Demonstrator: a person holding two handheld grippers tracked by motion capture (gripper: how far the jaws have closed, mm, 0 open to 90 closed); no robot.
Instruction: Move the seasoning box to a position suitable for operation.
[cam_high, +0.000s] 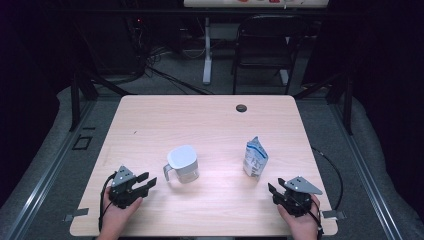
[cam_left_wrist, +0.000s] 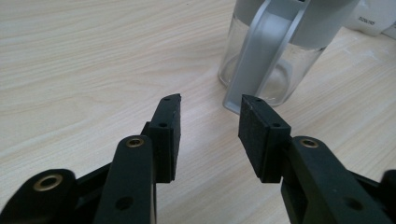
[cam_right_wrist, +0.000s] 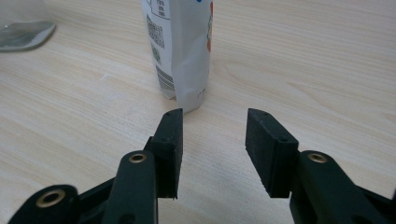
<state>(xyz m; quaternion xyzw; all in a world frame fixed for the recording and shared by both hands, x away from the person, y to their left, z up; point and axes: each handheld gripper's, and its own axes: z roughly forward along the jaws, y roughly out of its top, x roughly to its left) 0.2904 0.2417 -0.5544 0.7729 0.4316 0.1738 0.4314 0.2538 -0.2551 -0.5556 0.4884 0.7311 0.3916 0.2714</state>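
Glass jug (cam_high: 183, 165) with white lid and grey handle stands upright at the centre of the desk (cam_high: 210, 125), slightly left of the frame's middle in the high view. Handle faces lower left, toward the left claw (cam_high: 145, 183). In the left gripper view the jug (cam_left_wrist: 275, 51) sits in the upper right, its handle just beyond the claw's (cam_left_wrist: 209, 121) tips; no contact visible.

White printed pouch (cam_high: 255, 158) stands upright right of centre, well apart from the jug. In the right gripper view the pouch (cam_right_wrist: 183, 51) rises at upper centre, just ahead of the right claw (cam_right_wrist: 215, 128) and a little left of the gap; not touching.

Left claw: jaws apart, nothing between them, held low over the desk at lower left of the high view. Right claw (cam_high: 275, 189): jaws apart, nothing between them, at lower right of that view, below the pouch.

Dark round grommet (cam_high: 241, 108) near the desk's far edge. Black chair (cam_high: 265, 45) beyond the desk, at upper centre right.
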